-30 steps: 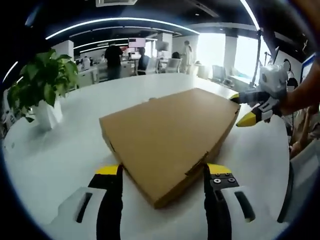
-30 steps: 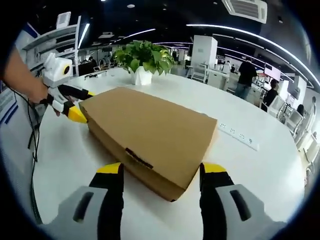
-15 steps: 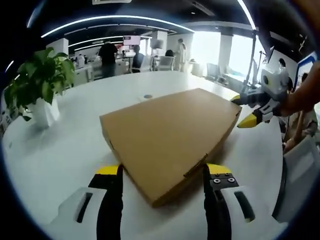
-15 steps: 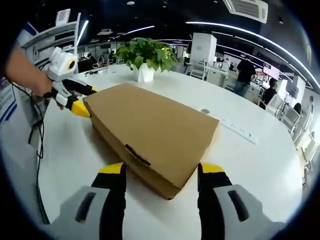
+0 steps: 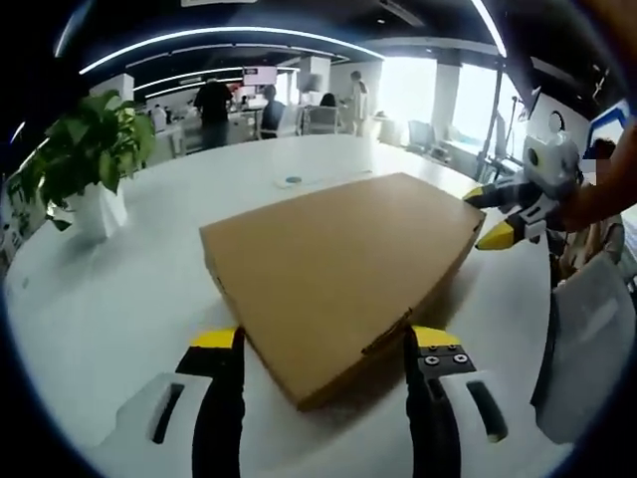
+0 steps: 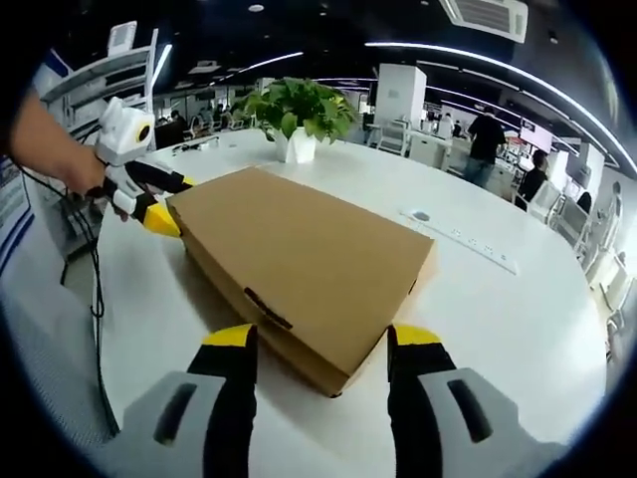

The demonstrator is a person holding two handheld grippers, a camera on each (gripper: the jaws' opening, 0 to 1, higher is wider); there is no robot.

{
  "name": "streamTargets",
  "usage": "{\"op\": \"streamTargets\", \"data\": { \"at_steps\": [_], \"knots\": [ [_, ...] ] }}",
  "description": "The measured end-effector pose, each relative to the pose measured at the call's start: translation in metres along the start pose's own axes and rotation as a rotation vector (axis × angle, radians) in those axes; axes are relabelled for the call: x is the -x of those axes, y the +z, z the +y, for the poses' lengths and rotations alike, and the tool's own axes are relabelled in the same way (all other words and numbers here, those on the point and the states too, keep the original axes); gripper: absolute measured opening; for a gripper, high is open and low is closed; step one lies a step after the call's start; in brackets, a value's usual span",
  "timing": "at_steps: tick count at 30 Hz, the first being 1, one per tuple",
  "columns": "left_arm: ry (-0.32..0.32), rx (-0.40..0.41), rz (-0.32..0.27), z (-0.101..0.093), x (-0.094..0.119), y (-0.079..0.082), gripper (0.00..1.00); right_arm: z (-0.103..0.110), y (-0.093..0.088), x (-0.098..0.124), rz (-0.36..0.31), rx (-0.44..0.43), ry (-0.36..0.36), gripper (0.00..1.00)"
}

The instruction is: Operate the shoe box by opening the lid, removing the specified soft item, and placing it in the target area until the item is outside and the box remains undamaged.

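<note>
You have brought both grippers a little closer to the shoe box (image 5: 343,274); its corners now lie deeper between the jaws of the left gripper (image 5: 323,344) and right gripper (image 6: 320,344).

The shoe box (image 5: 343,269) is plain matt brown cardboard, smooth-faced. The worktop (image 5: 109,309) is smooth white with a soft sheen. Each gripper's jaws look like black and yellow plastic.

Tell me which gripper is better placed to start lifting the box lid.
Probably the right gripper: the shoe box lid's tab faces it, just ahead of its open jaws. The left gripper sees it edge-on.
</note>
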State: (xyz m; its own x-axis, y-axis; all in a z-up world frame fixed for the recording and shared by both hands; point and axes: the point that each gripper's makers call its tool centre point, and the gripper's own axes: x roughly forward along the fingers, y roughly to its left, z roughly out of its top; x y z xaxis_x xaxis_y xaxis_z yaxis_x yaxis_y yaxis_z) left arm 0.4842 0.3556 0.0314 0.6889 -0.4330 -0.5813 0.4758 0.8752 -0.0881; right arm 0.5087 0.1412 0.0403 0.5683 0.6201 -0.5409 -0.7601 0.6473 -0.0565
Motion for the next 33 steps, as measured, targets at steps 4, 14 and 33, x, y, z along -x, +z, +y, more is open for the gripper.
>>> {"op": "streamTargets", "data": {
  "at_steps": [4, 14, 33],
  "knots": [
    [0.006, 0.008, 0.002, -0.002, 0.012, -0.009, 0.64, 0.015, -0.003, 0.007, -0.004, -0.004, 0.005, 0.47],
    [0.016, 0.026, -0.001, -0.01, 0.029, -0.022, 0.66, 0.033, -0.008, 0.017, -0.014, -0.007, 0.001, 0.44],
    [0.03, 0.072, -0.001, -0.012, 0.028, -0.026, 0.69, 0.034, -0.019, 0.015, -0.008, 0.021, 0.011, 0.43]
  ]
}}
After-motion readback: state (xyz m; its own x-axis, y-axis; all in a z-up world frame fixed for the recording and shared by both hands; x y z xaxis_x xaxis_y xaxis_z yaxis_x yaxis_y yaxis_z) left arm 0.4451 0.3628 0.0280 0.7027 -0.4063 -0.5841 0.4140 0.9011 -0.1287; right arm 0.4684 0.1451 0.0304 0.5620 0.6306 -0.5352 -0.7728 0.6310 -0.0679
